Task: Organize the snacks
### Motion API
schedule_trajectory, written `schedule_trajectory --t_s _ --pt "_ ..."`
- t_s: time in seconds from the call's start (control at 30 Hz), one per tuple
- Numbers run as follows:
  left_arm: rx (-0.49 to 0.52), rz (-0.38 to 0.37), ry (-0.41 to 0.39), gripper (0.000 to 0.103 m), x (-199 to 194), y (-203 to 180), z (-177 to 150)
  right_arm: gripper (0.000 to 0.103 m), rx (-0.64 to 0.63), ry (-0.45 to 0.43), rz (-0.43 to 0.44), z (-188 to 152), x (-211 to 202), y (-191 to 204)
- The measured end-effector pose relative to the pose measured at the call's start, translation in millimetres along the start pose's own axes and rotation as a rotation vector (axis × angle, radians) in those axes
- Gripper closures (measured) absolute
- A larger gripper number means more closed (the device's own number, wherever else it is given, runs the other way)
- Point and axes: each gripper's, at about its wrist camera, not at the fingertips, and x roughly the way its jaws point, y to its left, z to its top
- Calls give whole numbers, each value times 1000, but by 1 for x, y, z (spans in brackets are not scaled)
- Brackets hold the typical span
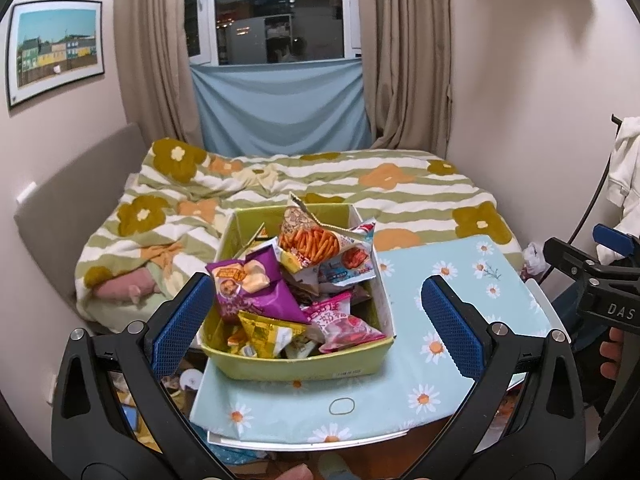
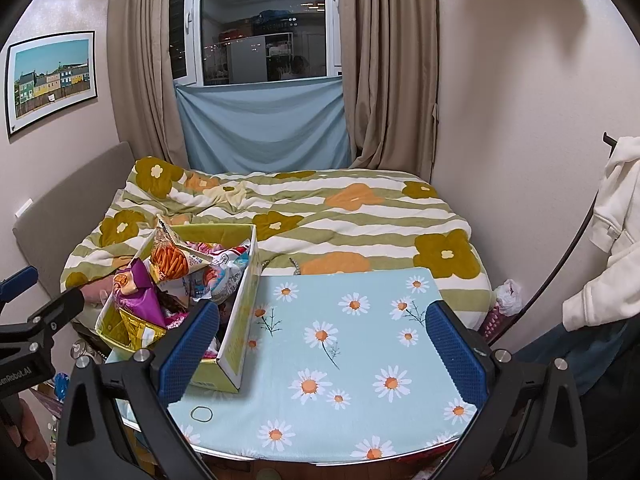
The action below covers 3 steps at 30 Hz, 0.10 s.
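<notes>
Green snack box (image 1: 296, 364) heaped with packets (image 1: 256, 284), centre frame on daisy-print tabletop (image 1: 440, 348). Left gripper (image 1: 320, 324) spread wide, empty, before it; right gripper (image 2: 324, 344) likewise spread over bare cloth, lower frame.

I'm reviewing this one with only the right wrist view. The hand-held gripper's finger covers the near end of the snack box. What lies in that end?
Observer: In the left wrist view, a pink packet sits in the near right corner of the green box, with a gold packet to its left.
Operator: I only see the edge of the left hand-held gripper. Is it holding anything?
Observer: No. The left hand-held gripper is open and empty, and the box shows between its fingers.
</notes>
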Motion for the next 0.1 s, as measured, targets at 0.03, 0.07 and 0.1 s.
schedule_trajectory --t_s 0.03,0.07,0.1 --pt "0 -1 -1 0 1 -1 0 0 0 1 0 0 1 1" --pt "-1 1 -2 0 2 1 0 0 1 1 1 0 0 0" --pt "0 5 1 0 3 1 -1 0 2 1 2 0 0 0"
